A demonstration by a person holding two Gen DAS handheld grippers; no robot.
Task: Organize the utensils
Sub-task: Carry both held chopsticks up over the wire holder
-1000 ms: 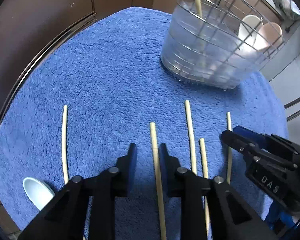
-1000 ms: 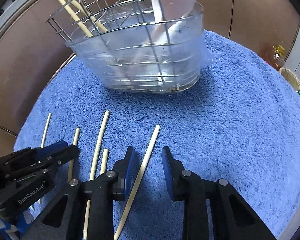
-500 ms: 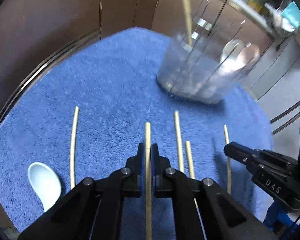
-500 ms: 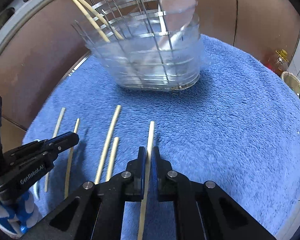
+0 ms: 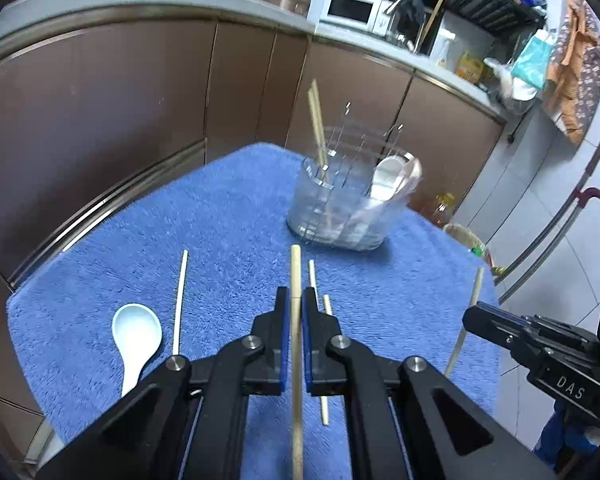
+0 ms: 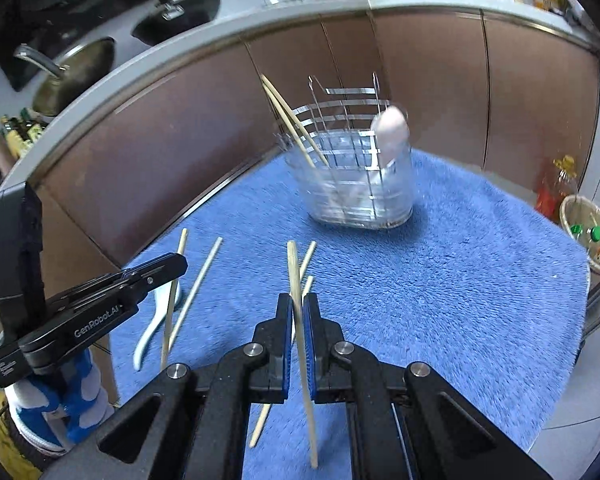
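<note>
Both tools are up off the blue towel [image 5: 228,216], each clamped on one chopstick. There's lots of bare towel between them and the wire basket [image 5: 340,204] at the far edge. The left tool [image 5: 295,308] holds its chopstick [image 5: 296,280] pointing straight ahead. The right tool [image 6: 299,312] has its chopstick [image 6: 294,272] slightly tilted. The left view shows a white spoon [image 5: 136,332] and loose chopsticks lying flat. The right view catches brown cabinets [image 6: 180,120] close behind and the towel's right edge open.
</note>
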